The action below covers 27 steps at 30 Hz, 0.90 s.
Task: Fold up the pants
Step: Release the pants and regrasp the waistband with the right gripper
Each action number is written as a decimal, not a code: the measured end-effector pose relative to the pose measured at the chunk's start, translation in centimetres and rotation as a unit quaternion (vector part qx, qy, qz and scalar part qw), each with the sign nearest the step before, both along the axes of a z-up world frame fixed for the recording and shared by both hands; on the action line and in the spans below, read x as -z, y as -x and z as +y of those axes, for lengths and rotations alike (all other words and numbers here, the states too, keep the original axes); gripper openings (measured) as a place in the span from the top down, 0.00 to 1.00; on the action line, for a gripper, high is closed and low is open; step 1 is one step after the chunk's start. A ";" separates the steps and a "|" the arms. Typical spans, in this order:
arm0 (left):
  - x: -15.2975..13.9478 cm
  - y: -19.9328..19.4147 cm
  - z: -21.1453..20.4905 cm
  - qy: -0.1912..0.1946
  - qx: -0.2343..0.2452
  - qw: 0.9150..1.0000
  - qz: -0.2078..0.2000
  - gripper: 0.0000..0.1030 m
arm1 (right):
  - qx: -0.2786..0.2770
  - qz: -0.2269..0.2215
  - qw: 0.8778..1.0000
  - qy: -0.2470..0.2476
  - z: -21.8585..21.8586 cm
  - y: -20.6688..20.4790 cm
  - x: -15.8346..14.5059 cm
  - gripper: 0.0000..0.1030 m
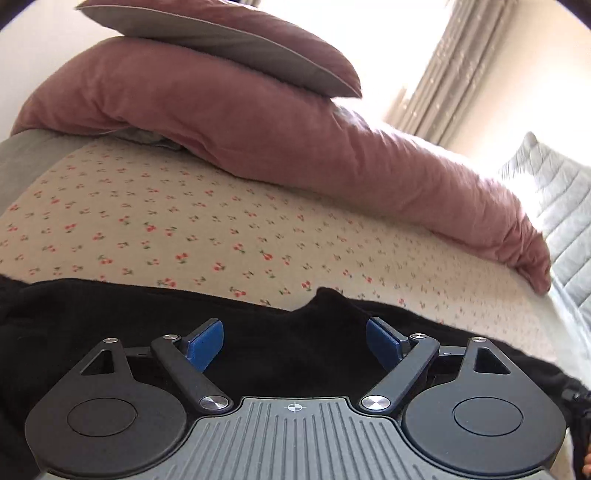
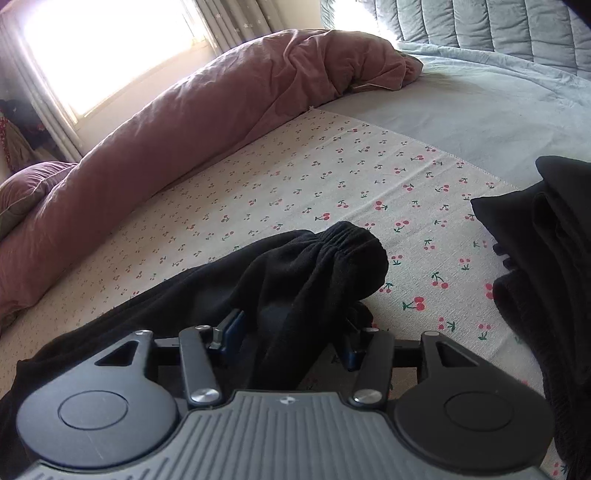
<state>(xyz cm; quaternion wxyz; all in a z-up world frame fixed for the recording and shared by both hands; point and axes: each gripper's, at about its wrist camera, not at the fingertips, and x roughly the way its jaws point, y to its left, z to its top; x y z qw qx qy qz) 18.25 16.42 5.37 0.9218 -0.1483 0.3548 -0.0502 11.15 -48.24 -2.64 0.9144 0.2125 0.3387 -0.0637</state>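
Note:
The black pants point(image 1: 258, 332) lie on a cherry-print sheet point(image 1: 184, 229) on the bed. My left gripper point(image 1: 294, 341) is open, its blue pads point(image 1: 207, 343) wide apart just over the black cloth near its far edge. In the right wrist view a bunched pant end with an elastic cuff point(image 2: 343, 240) rises between the fingers of my right gripper point(image 2: 291, 336). The jaws stand partly apart with the cloth between them; I cannot tell if they pinch it. More black cloth point(image 2: 546, 258) is piled at the right.
A long pink duvet roll point(image 1: 314, 147) lies along the far side of the sheet, with a pink-grey pillow point(image 1: 229, 40) on top. A grey quilted headboard point(image 2: 480, 26) and pale blue sheet point(image 2: 461, 99) lie beyond. A bright window with curtains point(image 2: 110, 48) is behind.

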 end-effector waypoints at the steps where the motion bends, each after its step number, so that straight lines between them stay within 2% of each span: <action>1: 0.7 -1.4 -1.4 -0.015 0.013 1.000 0.006 0.16 | 0.003 0.003 1.000 0.005 -0.3 0.1 0.0 0.42; 2: 1.4 -2.7 -2.5 -0.022 0.027 0.999 0.011 0.16 | 0.019 0.005 1.000 0.020 -0.8 0.3 0.0 0.22; 3: 1.8 -3.6 -3.3 -0.028 0.040 0.999 0.014 0.16 | 0.043 0.006 0.998 0.042 -1.1 0.6 -0.2 0.14; 4: 2.2 -4.4 -4.2 -0.038 0.052 0.998 0.018 0.16 | 0.067 0.005 0.996 0.062 -1.5 0.8 -0.3 0.09; 6: 3.3 -5.6 -5.5 -0.061 0.064 0.996 0.027 0.16 | 0.085 -0.006 0.994 0.064 -2.3 0.8 -0.5 0.11; 8: 4.1 -6.3 -6.4 -0.078 0.075 0.994 0.032 0.17 | 0.057 -0.034 0.998 0.020 -3.1 -0.1 -0.4 0.21; 10: 4.7 -6.7 -7.0 -0.092 0.082 0.992 0.026 0.20 | 0.050 -0.037 0.998 -0.006 -3.4 -1.6 0.0 0.28; 12: 5.2 -7.1 -7.6 -0.114 0.079 0.990 0.017 0.67 | 0.056 -0.019 0.998 0.012 -3.1 -3.1 0.5 0.53; 13: 5.4 -7.4 -7.7 -0.122 0.071 0.990 0.026 0.90 | 0.044 -0.005 0.999 0.023 -2.8 -3.7 0.8 0.81; 15: 5.3 -7.4 -7.3 -0.108 0.069 0.992 0.015 0.91 | 0.023 0.000 0.999 0.042 -1.9 -3.8 0.8 0.82; 17: 4.2 -7.2 -6.4 -0.081 0.063 0.995 -0.007 0.92 | 0.022 -0.040 0.995 0.088 -0.9 -2.9 -0.7 0.87; 18: 3.4 -7.0 -5.7 -0.061 0.058 0.996 -0.019 0.92 | 0.021 -0.080 0.992 0.093 -0.7 -2.2 -2.0 0.89; 19: 2.6 -7.1 -5.0 -0.044 0.056 0.997 -0.030 0.92 | 0.018 -0.122 0.988 0.091 -0.5 -1.6 -3.2 1.00; 22: 1.1 -7.7 -3.0 -0.009 0.041 0.998 -0.046 0.94 | 0.014 -0.220 0.969 0.114 0.7 -0.6 -6.2 1.00; 23: 1.0 -8.1 -2.6 -0.002 0.036 0.998 -0.044 0.94 | 0.014 -0.232 0.965 0.123 1.2 -0.8 -6.5 1.00; 24: 1.2 -8.8 -2.1 0.009 0.031 0.999 -0.040 0.94 | 0.017 -0.228 0.964 0.133 1.7 -1.2 -6.6 1.00; 25: 1.8 -9.8 -1.9 0.015 0.031 0.999 -0.030 0.95 | 0.021 -0.200 0.968 0.149 2.1 -2.2 -6.1 1.00; 26: 2.8 -10.6 -2.2 0.006 0.040 0.999 -0.015 0.95 | 0.022 -0.166 0.973 0.160 2.3 -3.1 -5.2 1.00; 27: 4.0 -11.5 -2.8 -0.017 0.053 0.998 0.005 0.94 | 0.022 -0.114 0.979 0.169 2.1 -4.2 -3.7 1.00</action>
